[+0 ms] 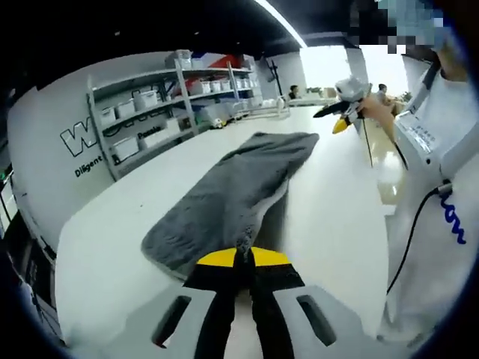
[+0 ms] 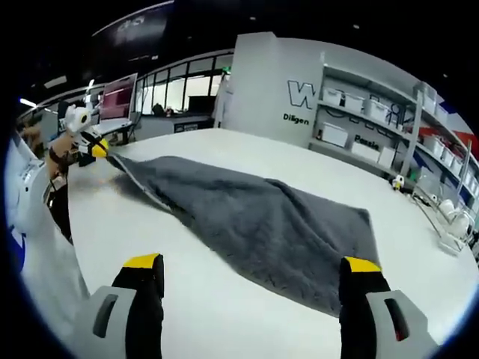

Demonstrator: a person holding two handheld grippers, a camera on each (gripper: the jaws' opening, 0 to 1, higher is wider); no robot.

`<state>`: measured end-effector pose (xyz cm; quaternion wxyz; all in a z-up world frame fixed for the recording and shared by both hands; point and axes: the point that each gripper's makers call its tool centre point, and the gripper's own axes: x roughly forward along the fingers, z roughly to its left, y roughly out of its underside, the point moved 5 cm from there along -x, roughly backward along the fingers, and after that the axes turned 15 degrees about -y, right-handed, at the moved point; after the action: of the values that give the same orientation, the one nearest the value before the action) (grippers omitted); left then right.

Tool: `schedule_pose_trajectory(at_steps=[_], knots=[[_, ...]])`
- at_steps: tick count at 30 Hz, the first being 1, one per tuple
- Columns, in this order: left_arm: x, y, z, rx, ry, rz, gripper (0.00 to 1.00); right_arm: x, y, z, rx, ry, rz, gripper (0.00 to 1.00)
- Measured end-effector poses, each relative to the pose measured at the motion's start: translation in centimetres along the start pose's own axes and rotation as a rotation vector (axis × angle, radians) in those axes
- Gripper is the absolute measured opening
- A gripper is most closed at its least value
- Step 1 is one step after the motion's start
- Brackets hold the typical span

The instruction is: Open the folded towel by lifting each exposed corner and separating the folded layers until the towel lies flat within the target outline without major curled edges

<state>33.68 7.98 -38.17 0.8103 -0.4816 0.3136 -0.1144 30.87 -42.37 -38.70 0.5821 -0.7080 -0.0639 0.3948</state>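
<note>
A grey, plush towel lies stretched along the white tabletop, one corner lifted off it by the left gripper, whose black, yellow-tipped jaws are pinched together on the edge. The right gripper hovers above the table with its jaws spread wide, gripping nothing. Grey shelving with white bins stands behind.

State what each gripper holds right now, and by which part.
The left gripper is shut on the grey terry towel, pinching a corner at its near edge. The right gripper is open, holding nothing.
</note>
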Motion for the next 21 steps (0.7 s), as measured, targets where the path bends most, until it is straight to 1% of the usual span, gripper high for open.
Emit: schedule_pose_trajectory(at_steps=[3,6,7,8,9,10,12,13,17,19,21], knots=[[-0.3,1.0,0.8,-0.001,-0.045,0.029,0.04,0.0,0.2,-0.1,0.004,0.002,0.003,0.99],[-0.4,2.2,1.2,-0.015,-0.056,0.066,0.04,0.1,0.3,-0.2,0.007,0.001,0.006,0.99],[-0.5,2.8,1.1,-0.012,-0.048,0.092,0.04,0.1,0.3,-0.2,0.007,0.000,0.006,0.99],[-0.5,2.9,1.0,-0.010,-0.045,0.098,0.04,0.1,0.3,-0.1,0.006,-0.002,0.006,0.99],[-0.4,4.0,0.5,0.002,-0.019,0.136,0.04,0.1,0.3,-0.1,0.006,-0.003,0.006,0.99],[-0.3,4.4,0.1,0.010,0.000,0.148,0.04,0.1,0.3,-0.1,0.005,-0.004,0.005,0.99],[-0.2,4.7,-0.3,0.014,0.013,0.156,0.04,0.1,0.3,-0.1,0.004,-0.005,0.005,0.99],[-0.1,5.4,-0.9,0.023,0.033,0.180,0.05,0.1,0.3,0.0,0.004,-0.007,0.007,0.99],[0.0,6.3,-1.6,-0.001,0.063,0.203,0.05,0.1,0.5,-0.1,0.004,-0.008,0.011,0.99],[0.0,6.7,-1.8,-0.005,0.067,0.209,0.05,0.1,0.6,-0.1,0.006,-0.007,0.013,0.99],[-0.1,7.3,-1.9,-0.039,0.070,0.219,0.06,0.0,0.7,-0.2,0.008,-0.003,0.017,0.99]])
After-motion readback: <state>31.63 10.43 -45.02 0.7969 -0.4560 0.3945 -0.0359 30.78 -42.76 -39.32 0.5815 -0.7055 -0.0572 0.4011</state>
